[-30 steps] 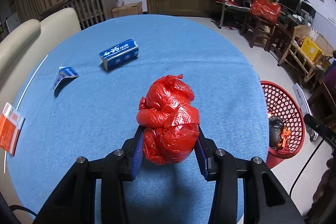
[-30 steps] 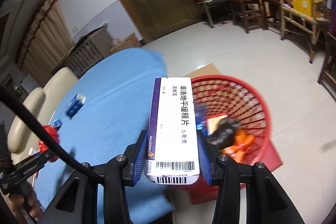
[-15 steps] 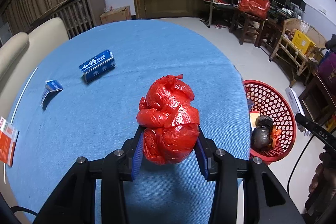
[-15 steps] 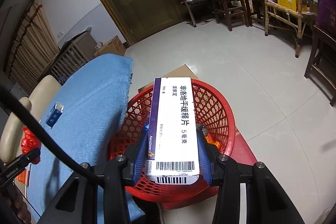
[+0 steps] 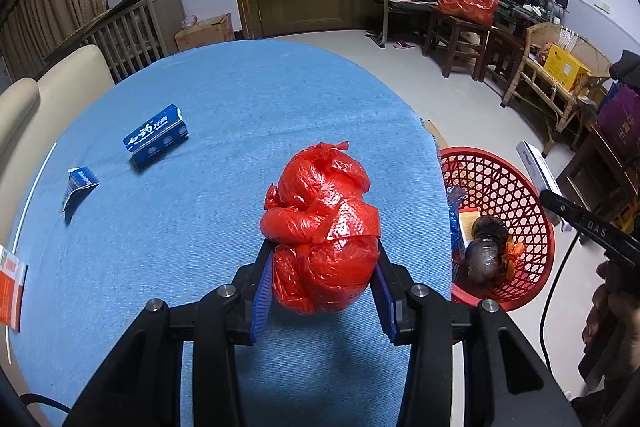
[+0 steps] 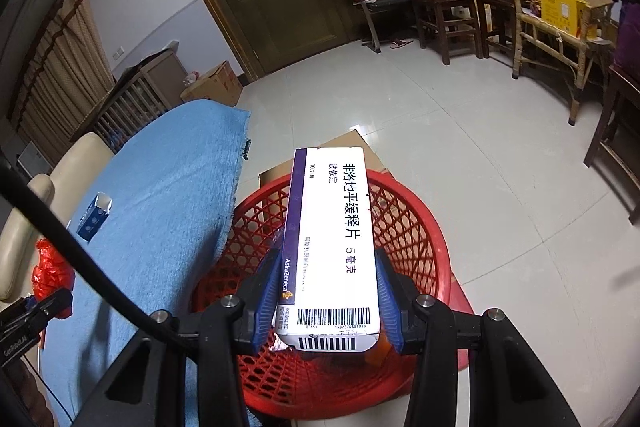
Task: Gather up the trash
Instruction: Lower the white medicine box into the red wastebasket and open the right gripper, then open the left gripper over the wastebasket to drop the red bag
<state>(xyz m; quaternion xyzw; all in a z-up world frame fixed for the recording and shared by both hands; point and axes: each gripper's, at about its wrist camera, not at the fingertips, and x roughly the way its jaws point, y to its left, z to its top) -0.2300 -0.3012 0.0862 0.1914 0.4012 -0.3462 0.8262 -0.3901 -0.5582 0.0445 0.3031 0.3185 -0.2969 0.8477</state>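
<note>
The medicine box (image 6: 334,247) is clamped between the pads of the right gripper (image 6: 328,301) and held directly above the red mesh basket (image 6: 416,227). A knotted red plastic bag (image 5: 322,239) is clamped by the left gripper (image 5: 322,297) above the blue tablecloth (image 5: 224,131), beside the basket. A release made off-centre could bounce the long box off the basket rim onto the floor. A dark bundle (image 5: 486,247) and orange and blue scraps are already contained in the basket.
</note>
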